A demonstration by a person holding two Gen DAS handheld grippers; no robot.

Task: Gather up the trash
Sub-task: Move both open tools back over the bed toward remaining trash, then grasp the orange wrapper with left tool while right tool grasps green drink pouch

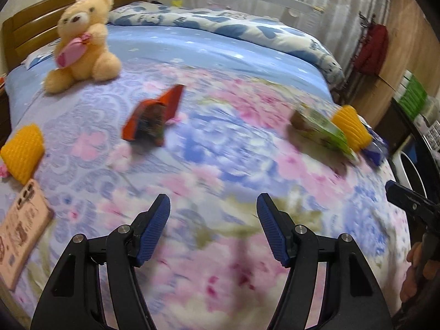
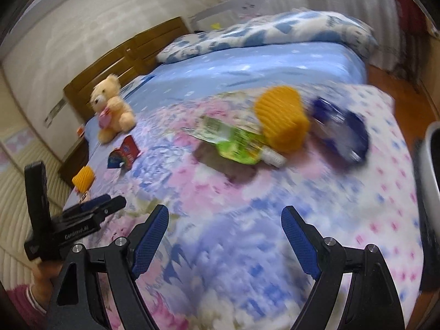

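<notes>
Bed (image 1: pixel 220 55) with floral quilt (image 1: pixel 209 165) fills both wrist views; wooden headboard (image 1: pixel 33 19) at far end, blue-and-white patterned duvet (image 1: pixel 247 27) bunched along the far side.

Teddy bear (image 1: pixel 79 41) sits upright near the headboard, holding a pink heart.

Trash lying on quilt:
- green drink pouch (image 2: pixel 236 143), flat, white spout toward the near edge, touching the yellow foam fruit net (image 2: pixel 280 118) beside it.
- dark blue wrapper (image 2: pixel 341 129), just beside that net on the other side.
- red snack packet (image 1: pixel 154 115), crumpled, mid-quilt, well apart from the pouch group.
- second yellow foam net (image 1: pixel 23 152) at the quilt's left edge, near a pink phone case (image 1: pixel 22 228).

Left gripper (image 1: pixel 213 209): jaws parted, nothing between them, above bare quilt short of the red packet.
Right gripper (image 2: pixel 225 220): jaws spread wide, empty, above quilt short of the pouch.

Both views motion-blurred.
</notes>
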